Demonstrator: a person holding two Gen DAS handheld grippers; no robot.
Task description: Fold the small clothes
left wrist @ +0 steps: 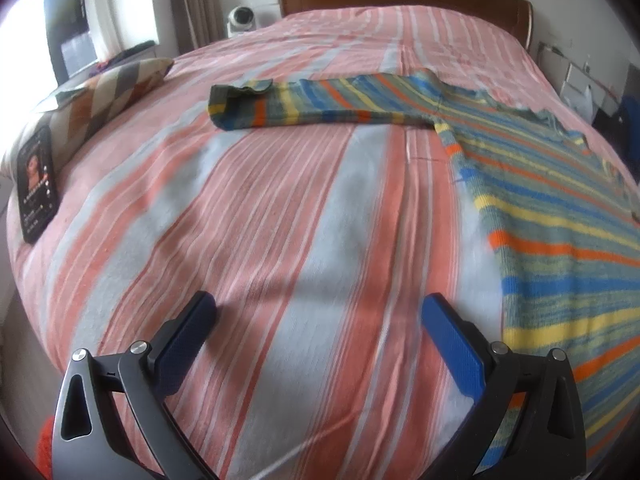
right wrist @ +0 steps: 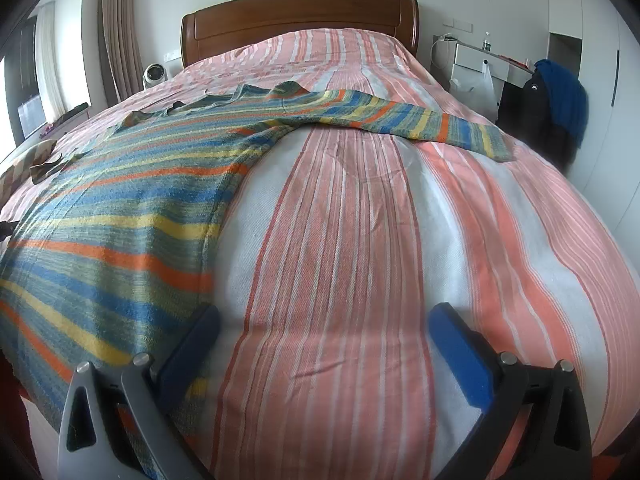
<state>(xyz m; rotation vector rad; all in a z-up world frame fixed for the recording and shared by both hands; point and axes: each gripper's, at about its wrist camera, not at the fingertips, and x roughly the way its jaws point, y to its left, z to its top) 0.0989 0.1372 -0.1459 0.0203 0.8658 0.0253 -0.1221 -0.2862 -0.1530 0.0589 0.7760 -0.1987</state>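
Note:
A striped knit sweater (left wrist: 560,216) in blue, yellow, orange and grey-green lies flat on the bed. In the left wrist view its body is at the right and one sleeve (left wrist: 304,106) stretches left across the bed. In the right wrist view the body (right wrist: 112,232) is at the left and the other sleeve (right wrist: 420,120) stretches right. My left gripper (left wrist: 320,312) is open and empty over bare sheet, left of the sweater's edge. My right gripper (right wrist: 324,328) is open and empty, its left finger (right wrist: 192,352) by the sweater's side edge.
The bed has a pink and white striped sheet (left wrist: 280,220) and a wooden headboard (right wrist: 300,20). A phone (left wrist: 36,184) and a patterned cushion (left wrist: 104,100) lie at the bed's left edge. A small fan (right wrist: 152,74) stands by the headboard. A chair with dark clothes (right wrist: 552,96) stands right of the bed.

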